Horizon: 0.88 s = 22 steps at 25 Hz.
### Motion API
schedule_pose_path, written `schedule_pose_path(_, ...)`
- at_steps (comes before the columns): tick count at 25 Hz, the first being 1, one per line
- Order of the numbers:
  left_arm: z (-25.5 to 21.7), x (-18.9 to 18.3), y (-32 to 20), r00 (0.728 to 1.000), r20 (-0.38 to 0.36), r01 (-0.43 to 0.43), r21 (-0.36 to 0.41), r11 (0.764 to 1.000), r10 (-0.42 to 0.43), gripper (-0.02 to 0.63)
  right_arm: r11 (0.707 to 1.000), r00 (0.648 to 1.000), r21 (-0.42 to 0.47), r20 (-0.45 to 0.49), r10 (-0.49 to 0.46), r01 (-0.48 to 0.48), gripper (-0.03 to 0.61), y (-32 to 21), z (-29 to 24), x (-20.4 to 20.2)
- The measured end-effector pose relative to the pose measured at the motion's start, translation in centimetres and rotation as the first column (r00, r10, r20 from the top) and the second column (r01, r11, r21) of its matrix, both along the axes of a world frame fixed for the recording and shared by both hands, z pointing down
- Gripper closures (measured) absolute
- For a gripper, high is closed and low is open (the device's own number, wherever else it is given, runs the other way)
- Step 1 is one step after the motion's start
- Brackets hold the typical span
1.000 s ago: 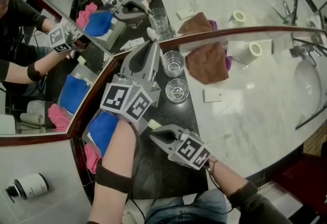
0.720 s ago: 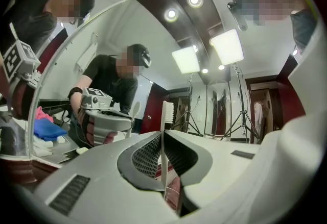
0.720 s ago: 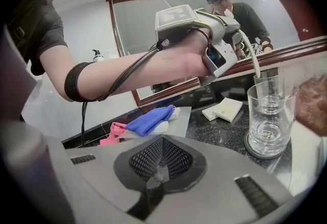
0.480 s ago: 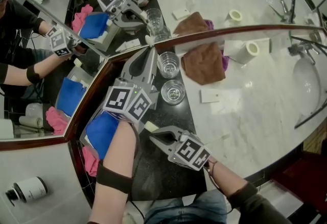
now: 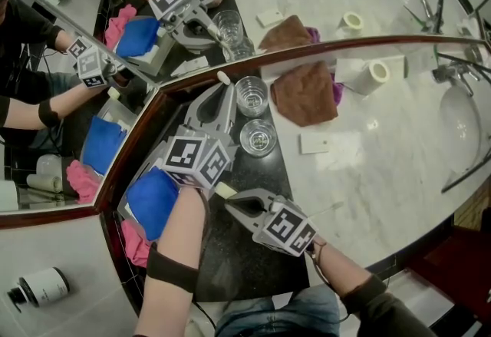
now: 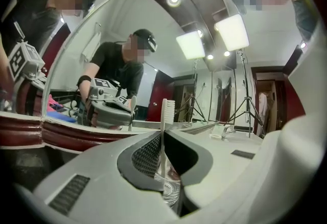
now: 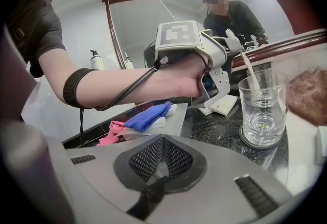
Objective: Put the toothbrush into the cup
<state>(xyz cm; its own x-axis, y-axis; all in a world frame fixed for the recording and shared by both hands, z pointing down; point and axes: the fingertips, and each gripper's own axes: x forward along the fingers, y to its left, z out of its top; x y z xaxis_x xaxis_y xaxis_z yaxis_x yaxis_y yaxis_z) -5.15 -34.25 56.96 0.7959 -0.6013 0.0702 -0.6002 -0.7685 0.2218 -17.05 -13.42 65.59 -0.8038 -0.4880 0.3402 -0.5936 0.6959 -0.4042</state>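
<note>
We are working over the bench (image 5: 383, 174). Its pale marble is spreading to the right, and a dark strip (image 5: 253, 259) is running along the foot of the mirror (image 5: 54, 120) at the left, carrying the task's things. A brown cloth (image 5: 307, 94) is lying on the marble just right of the glasses, clear of our path. Our left gripper (image 5: 223, 91) is reaching away from us along the strip, pointing about level and clenching the toothbrush (image 5: 223, 78) by its handle. Our right gripper (image 5: 230, 205) is hanging near us over the strip with its jaws closed on nothing. We judge we are keeping it back there so it is not crowding the working hand. Two glasses are standing in line on the strip, the far cup (image 5: 252, 95) just right of the left gripper's tip and the near cup (image 5: 258, 137) beside its body, both upright and empty. The toothbrush is standing upright in the grip, bristles on top and handle pointing down, which we take to be so the handle end can go through a rim first. In the left gripper view, glass is showing directly beneath the jaws, so we are holding the brush at the far cup. We cannot tell whether its lower end is already inside the rim.
</note>
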Motion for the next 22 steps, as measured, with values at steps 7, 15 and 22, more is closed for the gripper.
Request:
schedule_pose_path(7, 0.4, -0.6, -0.4, 0.999, 0.018, 0.027, -0.013, 1.000, -0.026, 0.581, 1.000, 1.000, -0.007, 0.001, 0.000, 0.000, 0.558, 0.2, 0.1, 0.2)
schedule_pose_path(15, 2.5, -1.4, 0.6, 0.993, 0.114, 0.023, -0.066, 0.998, -0.015, 0.468, 1.000, 1.000, -0.002, -0.002, -0.002, 0.002, 0.558, 0.0, -0.8, -0.1)
schedule_pose_path(22, 3.0, -3.6, 1.8, 0.989, 0.140, 0.069, -0.123, 0.990, -0.051, 0.468, 1.000, 0.999, -0.018, -0.033, 0.012, -0.013, 0.558, 1.3, -1.3, 0.1)
